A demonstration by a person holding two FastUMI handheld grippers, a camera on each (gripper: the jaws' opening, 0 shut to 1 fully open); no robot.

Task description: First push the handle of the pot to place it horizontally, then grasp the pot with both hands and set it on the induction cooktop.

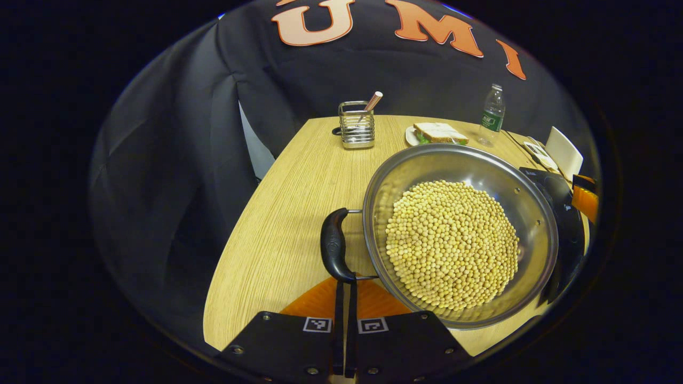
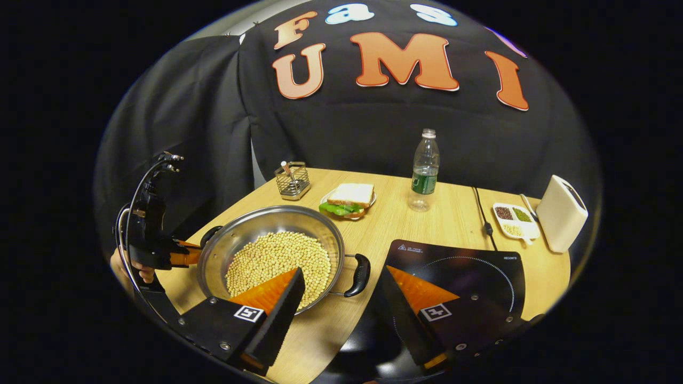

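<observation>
A steel pot point(image 1: 528, 213) full of pale beans point(image 1: 451, 242) stands on the wooden table point(image 1: 288, 213). Its black left handle point(image 1: 334, 245) lies level. My left gripper point(image 1: 346, 285) is shut, its tips touching the near end of that handle. In the right gripper view the pot point(image 2: 267, 218) sits left of the black induction cooktop point(image 2: 469, 272), and the left gripper point(image 2: 184, 257), held by a hand point(image 2: 140, 271), reaches the pot's left side. My right gripper point(image 2: 341, 298) is open wide, with the pot's right handle point(image 2: 358, 274) just beyond the gap between its fingers.
At the back of the table stand a wire utensil holder point(image 2: 292, 181), a sandwich on a plate point(image 2: 349, 200) and a water bottle point(image 2: 425, 168). A white container point(image 2: 560, 213) and a divided dish point(image 2: 512, 218) sit at the far right. A cable point(image 2: 483, 216) runs to the cooktop.
</observation>
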